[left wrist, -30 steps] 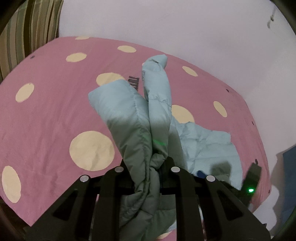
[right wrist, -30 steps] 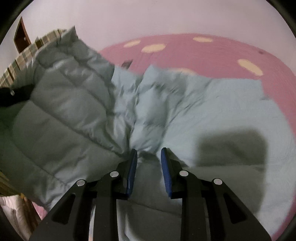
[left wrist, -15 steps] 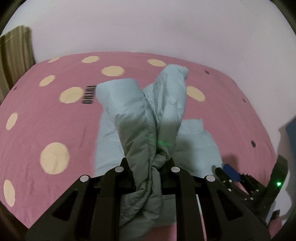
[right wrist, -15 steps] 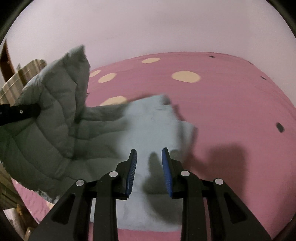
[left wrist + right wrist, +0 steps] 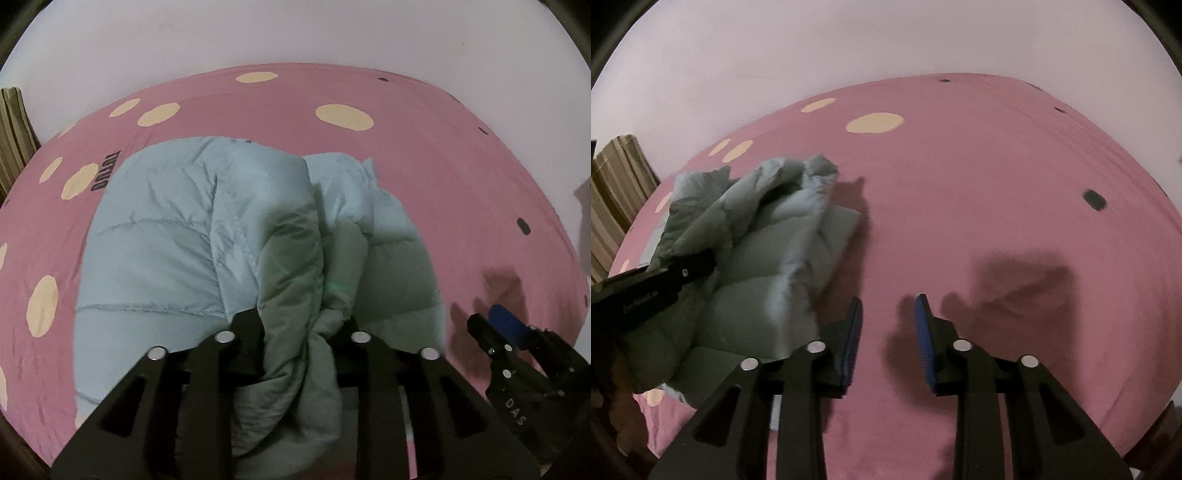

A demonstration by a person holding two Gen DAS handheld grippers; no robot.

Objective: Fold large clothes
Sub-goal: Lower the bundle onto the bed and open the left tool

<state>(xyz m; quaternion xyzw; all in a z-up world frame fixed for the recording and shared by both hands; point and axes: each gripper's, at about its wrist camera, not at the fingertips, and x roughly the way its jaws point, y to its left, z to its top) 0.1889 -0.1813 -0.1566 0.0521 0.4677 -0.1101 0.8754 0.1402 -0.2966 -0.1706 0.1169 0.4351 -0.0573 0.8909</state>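
Quilted jacket (image 5: 177,236) now flopped on bed | left gripper (image 5: 301,328) loosening, fabric between | right gripper (image 5: 888,332) widening, empty

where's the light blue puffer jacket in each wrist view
Left wrist: light blue puffer jacket fills the centre, a bunched fold between the left gripper fingers.
Right wrist: jacket at left, beside the left gripper.
Shared landmark: pink bedspread with cream dots.
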